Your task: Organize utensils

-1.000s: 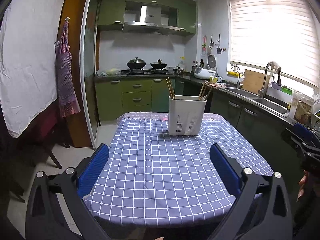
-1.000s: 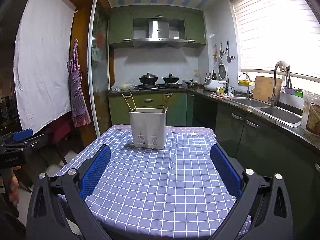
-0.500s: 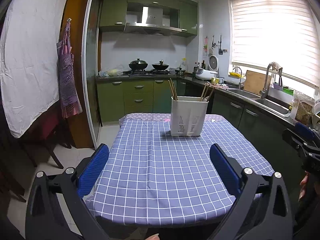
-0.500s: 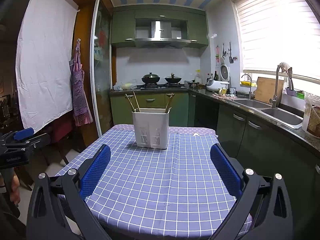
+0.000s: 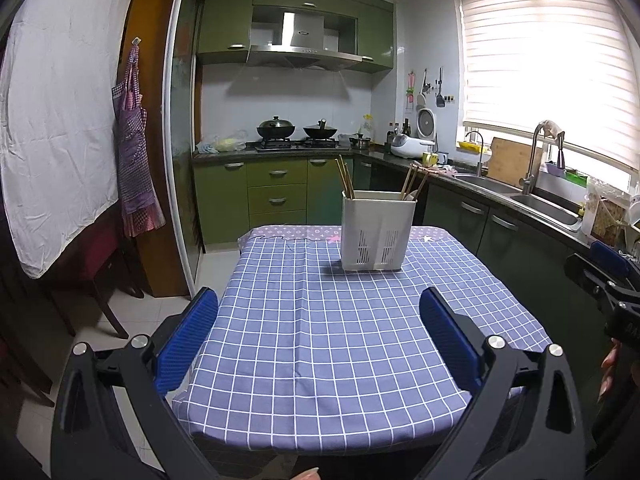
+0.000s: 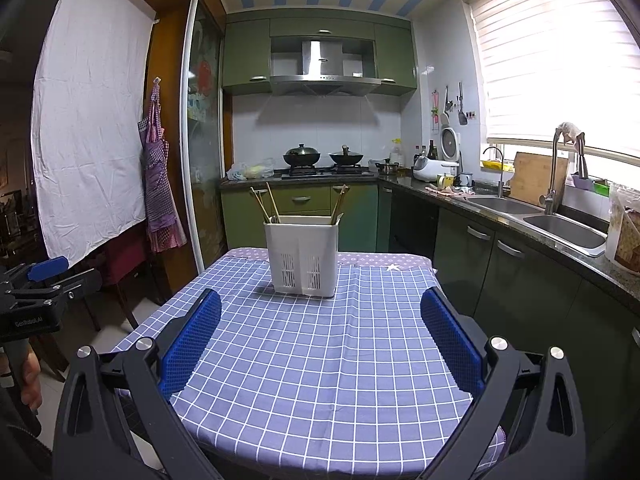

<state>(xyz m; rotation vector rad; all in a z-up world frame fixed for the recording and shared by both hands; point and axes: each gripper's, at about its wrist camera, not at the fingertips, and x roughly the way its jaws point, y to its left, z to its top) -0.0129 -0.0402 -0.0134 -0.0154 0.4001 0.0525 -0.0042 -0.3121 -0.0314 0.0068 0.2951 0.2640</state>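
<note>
Standing at the far end of the tabletop (image 5: 320,344), the white utensil holder (image 5: 378,236) rests upright on the blue checked cloth, well apart from both grippers. Left gripper (image 5: 318,322) hangs over the near edge, jaws wide apart, nothing between them. Right gripper (image 6: 320,320) same: jaws wide apart, empty, over the near part of the cloth.

Wooden chopsticks (image 5: 344,176) lean in the holder's left compartment, a second bunch (image 5: 412,184) in the right one; both tilted. Right wrist view also shows a metal utensil tip (image 6: 273,219) just above the rim at the left bunch; too small to tell what kind. Left wrist view does not show that.

Left wrist view only: the right gripper's blue-padded tip (image 5: 610,254) at the right frame edge, with fingertips (image 5: 608,360) of the person's hand below it. Right wrist view only: the left gripper's body (image 6: 36,292) at the left frame edge, a hand (image 6: 30,380) around its handle.

Both views show the green cabinets (image 6: 304,200), two woks on the stove (image 6: 302,156), the sink (image 6: 560,226) along the right wall, and an apron (image 6: 158,184) hanging at left.
</note>
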